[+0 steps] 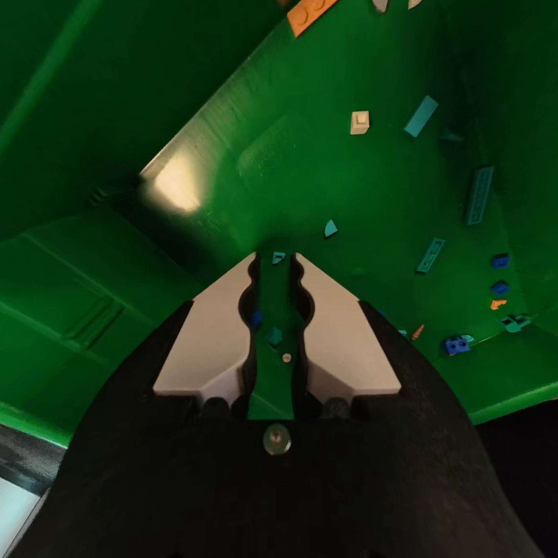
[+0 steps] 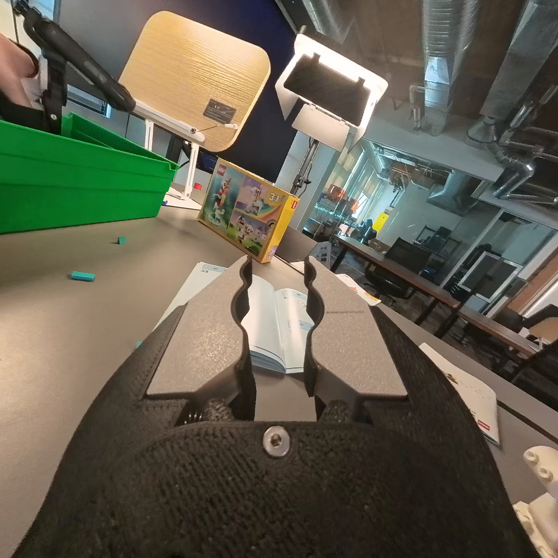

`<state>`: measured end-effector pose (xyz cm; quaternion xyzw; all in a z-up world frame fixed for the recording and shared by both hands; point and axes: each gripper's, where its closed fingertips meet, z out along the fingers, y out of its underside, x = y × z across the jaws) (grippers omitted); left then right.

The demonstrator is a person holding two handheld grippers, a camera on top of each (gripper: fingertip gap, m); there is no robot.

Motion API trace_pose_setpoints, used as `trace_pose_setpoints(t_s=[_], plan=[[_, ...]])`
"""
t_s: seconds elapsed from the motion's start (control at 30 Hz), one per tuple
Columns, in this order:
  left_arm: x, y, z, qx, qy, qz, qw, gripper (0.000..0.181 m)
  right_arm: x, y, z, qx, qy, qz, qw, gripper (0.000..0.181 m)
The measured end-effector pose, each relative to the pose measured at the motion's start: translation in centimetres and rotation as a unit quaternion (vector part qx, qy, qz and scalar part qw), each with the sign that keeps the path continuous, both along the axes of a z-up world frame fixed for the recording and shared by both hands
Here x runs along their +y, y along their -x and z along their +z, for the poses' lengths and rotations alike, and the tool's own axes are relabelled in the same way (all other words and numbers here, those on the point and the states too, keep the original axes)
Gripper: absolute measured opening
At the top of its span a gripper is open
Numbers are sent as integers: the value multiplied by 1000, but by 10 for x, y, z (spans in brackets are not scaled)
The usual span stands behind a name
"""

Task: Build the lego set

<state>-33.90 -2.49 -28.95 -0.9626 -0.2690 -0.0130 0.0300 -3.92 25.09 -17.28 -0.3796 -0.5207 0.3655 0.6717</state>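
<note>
My left gripper (image 1: pixel 275 256) is open and empty inside a green bin (image 1: pixel 302 181), low over its floor. A small teal curved piece (image 1: pixel 277 258) lies just between the fingertips. Another teal piece (image 1: pixel 274 335) and a small round stud (image 1: pixel 286 358) lie on the floor between the fingers. My right gripper (image 2: pixel 277 262) is open and empty, held over the grey table (image 2: pixel 75 317) above an open instruction booklet (image 2: pixel 271 326). The left gripper also shows in the right wrist view (image 2: pixel 54 75), reaching into the green bin (image 2: pixel 75 187).
Loose pieces lie in the bin: a white brick (image 1: pixel 360 122), teal plates (image 1: pixel 421 120), blue bricks (image 1: pixel 456 345), an orange plate (image 1: pixel 311 15). On the table are two teal pieces (image 2: pixel 82 276), the set's box (image 2: pixel 247 211), more booklets (image 2: pixel 471 401) and a white part-built model (image 2: pixel 540 495). There is about 45 cm between the tips of the two grippers. The white brick (image 1: pixel 360 122) is closer to my left gripper, around 8 cm from its tips; the right tips are 35 cm off.
</note>
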Motion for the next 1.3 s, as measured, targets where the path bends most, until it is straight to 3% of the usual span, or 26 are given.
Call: trace_pose_setpoints(t_s=[0.2, 0.63, 0.77, 0.87, 0.97, 1.03, 1.13, 1.3], plan=[[1, 1, -1, 13, 4, -6, 1000, 8, -1, 0, -1, -3, -3, 1, 1000, 33], [6, 0, 2, 33, -2, -57, 998, 7, -6, -2, 3, 2, -12, 8, 1000, 32], [18, 0, 30, 71, -47, -63, 994, 7, -7, -5, 7, 9, -14, 8, 1000, 32], [44, -15, 75, 106, -134, -84, 982, 7, -9, -7, 12, 16, -23, 10, 1000, 32], [87, -66, 137, 94, -292, -128, 943, 7, -21, -7, 21, 24, -43, 30, 998, 32], [114, -110, 179, 73, -405, -159, 897, 7, -36, -4, 29, 23, -40, 61, 997, 32], [142, -177, 232, 26, -559, -188, 807, 7, -60, -5, 54, 35, -28, 106, 993, 32], [163, -264, 281, -111, -733, -165, 651, 7, -89, -21, 114, 100, -77, 129, 984, 25]])
